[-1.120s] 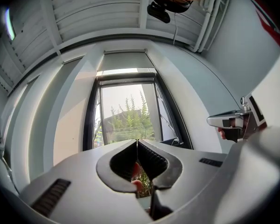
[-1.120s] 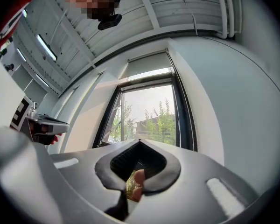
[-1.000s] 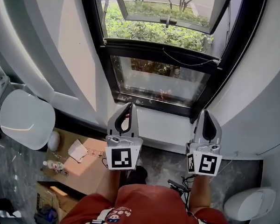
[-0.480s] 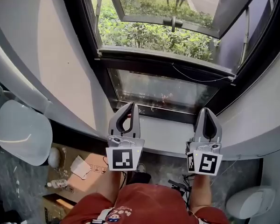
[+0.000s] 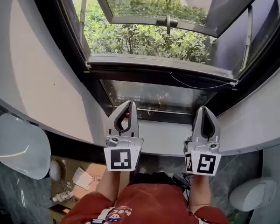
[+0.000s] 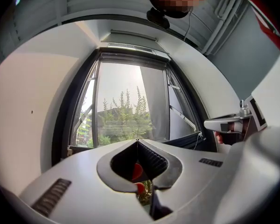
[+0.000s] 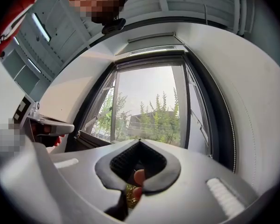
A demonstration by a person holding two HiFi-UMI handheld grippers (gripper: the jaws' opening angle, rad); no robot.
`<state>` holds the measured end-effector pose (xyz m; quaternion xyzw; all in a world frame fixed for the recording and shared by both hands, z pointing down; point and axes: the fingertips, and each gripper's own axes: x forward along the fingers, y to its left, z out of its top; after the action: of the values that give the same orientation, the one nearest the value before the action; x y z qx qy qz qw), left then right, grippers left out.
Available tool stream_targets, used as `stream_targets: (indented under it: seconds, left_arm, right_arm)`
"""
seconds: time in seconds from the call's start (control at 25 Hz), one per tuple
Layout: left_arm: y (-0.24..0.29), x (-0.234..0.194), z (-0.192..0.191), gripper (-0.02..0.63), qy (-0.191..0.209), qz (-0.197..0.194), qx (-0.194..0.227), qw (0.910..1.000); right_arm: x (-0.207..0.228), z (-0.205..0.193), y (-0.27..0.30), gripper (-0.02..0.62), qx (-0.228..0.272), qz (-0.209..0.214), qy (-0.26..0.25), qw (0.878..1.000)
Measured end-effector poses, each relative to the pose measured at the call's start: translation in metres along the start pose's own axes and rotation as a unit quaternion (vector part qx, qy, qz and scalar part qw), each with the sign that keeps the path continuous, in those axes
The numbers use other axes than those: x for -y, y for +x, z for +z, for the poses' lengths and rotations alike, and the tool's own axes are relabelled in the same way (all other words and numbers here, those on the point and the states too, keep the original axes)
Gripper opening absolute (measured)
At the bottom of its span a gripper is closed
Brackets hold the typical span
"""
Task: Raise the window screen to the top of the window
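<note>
Both grippers are clenched on nothing. The left gripper [image 5: 129, 103] and right gripper [image 5: 204, 108] point side by side at the window [image 5: 149, 36], their tips just short of its lower edge. Each gripper view shows its jaw tips meeting in a point, with only the holder's fingers visible through the hollow behind them.

White wall [image 5: 32, 69] curves round both sides of the black window frame. From the head view, the upper pane [image 5: 163, 6] is swung outward over green shrubs, its handle [image 5: 168, 22] on the bottom rail, and a fixed lower glass [image 5: 154, 97] sits beneath. Only that view shows the floor, with a cardboard box [image 5: 86, 174] at the left and the person's red shirt [image 5: 144, 204].

Only the gripper views reach the top of the window [image 6: 130, 48] and the ceiling, and each catches the other gripper off to its side.

No view lets me pick out the mesh of the window screen. A dark bar [image 5: 158, 73] crosses the window low down, between the open pane and the fixed glass, with a thin cord [image 5: 196, 84] trailing beneath it.
</note>
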<state>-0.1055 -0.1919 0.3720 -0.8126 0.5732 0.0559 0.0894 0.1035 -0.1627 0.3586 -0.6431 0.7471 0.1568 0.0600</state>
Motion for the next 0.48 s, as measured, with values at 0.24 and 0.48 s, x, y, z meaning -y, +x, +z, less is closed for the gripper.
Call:
stream_targets:
  seconds: [0.24, 0.48]
  left_arm:
    - [0.025, 0.016, -0.005, 0.006, 0.005, -0.006, -0.008, 0.9999]
    - [0.052, 0.025, 0.002, 0.006, 0.023, 0.009, 0.001, 0.9997]
  right_arm:
    - [0.025, -0.013, 0.016, 0.009, 0.002, -0.003, 0.005, 1.000]
    - [0.042, -0.013, 0.034, 0.011, 0.016, 0.019, 0.002, 1.000]
